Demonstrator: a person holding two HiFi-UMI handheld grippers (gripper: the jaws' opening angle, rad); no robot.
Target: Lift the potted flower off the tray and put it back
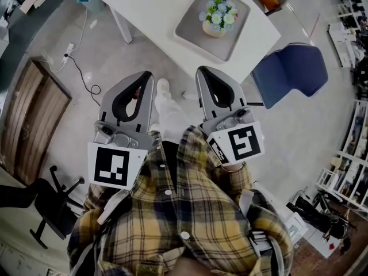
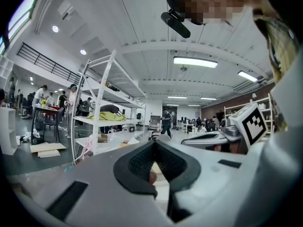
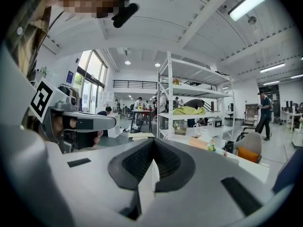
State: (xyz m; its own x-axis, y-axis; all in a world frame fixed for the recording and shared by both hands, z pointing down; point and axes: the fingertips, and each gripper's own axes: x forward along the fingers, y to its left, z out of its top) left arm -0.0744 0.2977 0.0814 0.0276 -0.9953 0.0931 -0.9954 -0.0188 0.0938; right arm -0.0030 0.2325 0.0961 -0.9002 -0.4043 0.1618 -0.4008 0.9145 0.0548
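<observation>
While the flower (image 1: pixel 218 15) stands in its pot on the grey tray (image 1: pixel 192 36) on the white desk (image 1: pixel 144 7), the left tool (image 1: pixel 148 76) and right tool (image 1: pixel 202 72) are side by side near the desk's corner, well apart from it. Each tool's jaws are pressed together with nothing between. A blue chair (image 1: pixel 290 73) stands beside the desk.

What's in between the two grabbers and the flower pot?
In the head view, just floor, the white table's edge and bare grey tray lie between the left gripper, the right gripper and the potted flower. Nothing blocks the way.
</observation>
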